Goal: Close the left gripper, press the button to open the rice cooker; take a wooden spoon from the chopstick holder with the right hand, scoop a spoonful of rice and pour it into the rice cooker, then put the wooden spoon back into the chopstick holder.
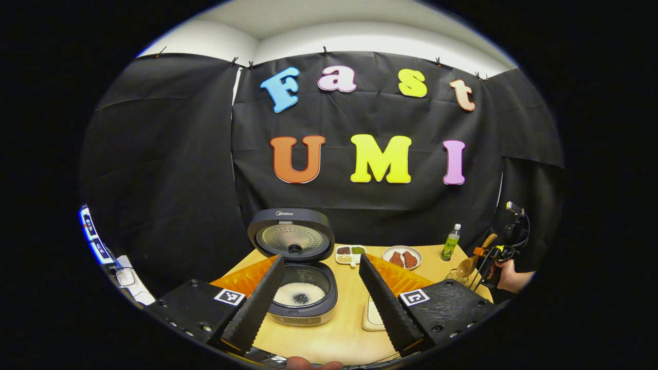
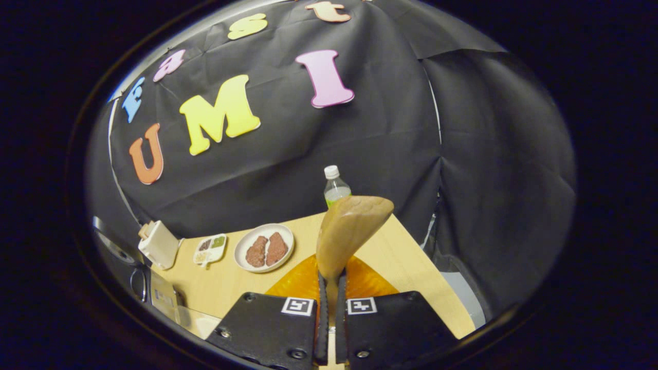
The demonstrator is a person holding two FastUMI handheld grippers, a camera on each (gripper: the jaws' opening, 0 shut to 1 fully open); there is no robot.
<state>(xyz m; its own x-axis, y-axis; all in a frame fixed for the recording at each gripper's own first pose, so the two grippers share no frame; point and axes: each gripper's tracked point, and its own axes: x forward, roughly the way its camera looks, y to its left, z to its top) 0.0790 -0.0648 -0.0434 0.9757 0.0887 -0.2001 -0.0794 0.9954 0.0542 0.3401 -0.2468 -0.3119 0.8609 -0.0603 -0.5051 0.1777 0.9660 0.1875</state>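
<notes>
Two fingers of the left gripper (image 1: pixel 321 295) stand spread, released, framing the open rice cooker (image 1: pixel 298 272). In the right gripper view, the right gripper (image 2: pixel 331 308) clamps the wooden spoon (image 2: pixel 349 234); the narrow pinch could let it twist.

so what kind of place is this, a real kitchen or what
Probably a staged recording booth, not a real kitchen: black cloth hangs as the wall behind a wooden table set with an open rice cooker, a plate of meat and a bottle.
</notes>
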